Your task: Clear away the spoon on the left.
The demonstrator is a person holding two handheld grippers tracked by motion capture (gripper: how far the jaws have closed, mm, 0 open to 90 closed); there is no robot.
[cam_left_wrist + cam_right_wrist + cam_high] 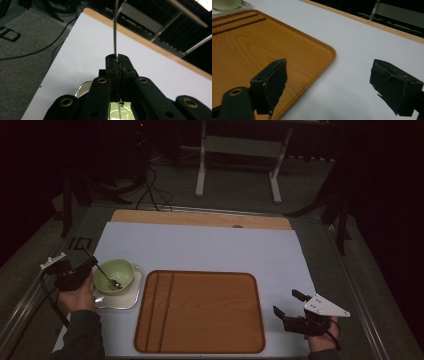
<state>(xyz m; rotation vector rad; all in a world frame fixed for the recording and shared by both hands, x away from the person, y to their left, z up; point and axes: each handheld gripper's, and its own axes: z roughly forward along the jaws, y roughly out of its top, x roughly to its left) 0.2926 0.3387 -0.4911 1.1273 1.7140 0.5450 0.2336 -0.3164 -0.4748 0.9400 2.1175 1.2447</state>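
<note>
The left gripper [117, 58] has its jaws pressed together on the thin handle of the spoon [115, 30], which stands up between the pads as a narrow metal line; such a flat, slim handle needs a full pinch, otherwise it would turn or slip. In the high view the spoon [106, 273] slants from this gripper [91, 263] down into the green bowl [114, 276], its round end resting near the bottom, so I judge the grip is taken high on the handle to keep the jaws away from the bowl rim. The bowl sits on a small white plate [131, 298] at the left side of the table [210, 247], just beside the wooden tray [200, 312]. The tray is bare and lies in the middle, probably as the place where the things will be set. The right gripper [329, 82] has its jaws wide apart and holds nothing; it hovers near the right edge of the tray [262, 42], over the white table [352, 45], and seems to wait for its turn.
</note>
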